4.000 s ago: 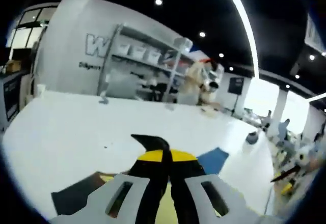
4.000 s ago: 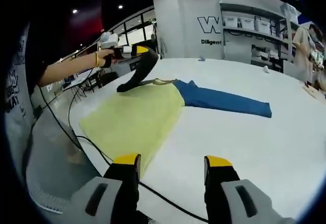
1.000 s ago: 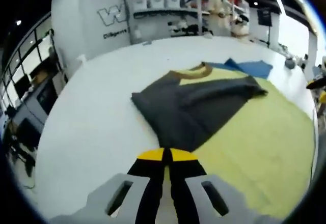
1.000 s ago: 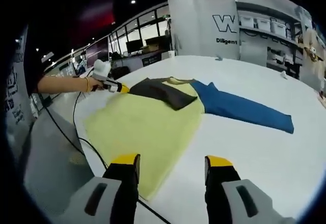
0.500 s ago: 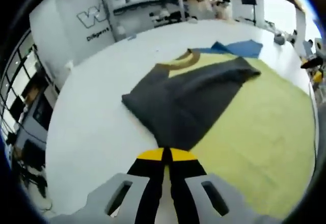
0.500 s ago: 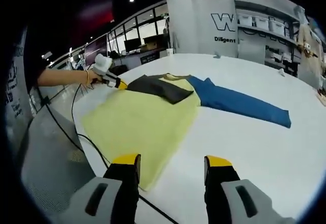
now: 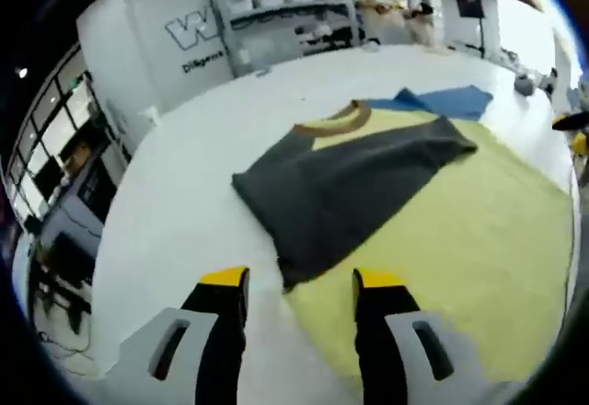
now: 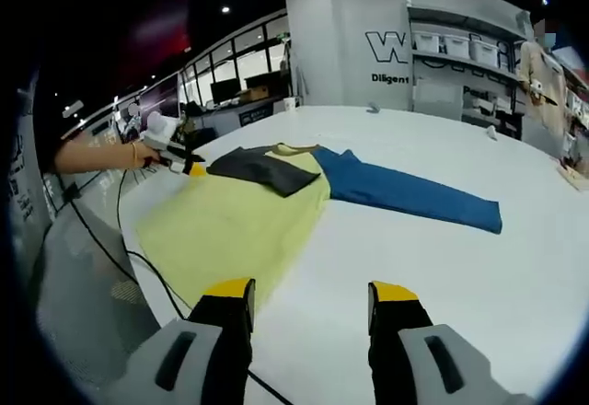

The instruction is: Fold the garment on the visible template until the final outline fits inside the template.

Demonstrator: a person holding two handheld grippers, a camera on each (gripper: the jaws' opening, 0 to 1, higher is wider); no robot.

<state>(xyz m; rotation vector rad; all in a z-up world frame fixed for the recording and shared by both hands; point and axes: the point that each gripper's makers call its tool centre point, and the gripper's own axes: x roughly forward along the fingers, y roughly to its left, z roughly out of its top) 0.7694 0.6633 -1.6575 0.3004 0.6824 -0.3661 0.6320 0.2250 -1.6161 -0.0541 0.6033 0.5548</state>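
Right now the left gripper, jaws apart, sits just beside the folded dark sleeve at frame centre, while the right gripper, also apart, stays well off the garment at mid-left.

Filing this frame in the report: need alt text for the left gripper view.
The left gripper, jaws open, hovers over the near corner of a dark grey sleeve folded across a yellow garment on a white table. A blue sleeve lies beyond, with shelving behind.
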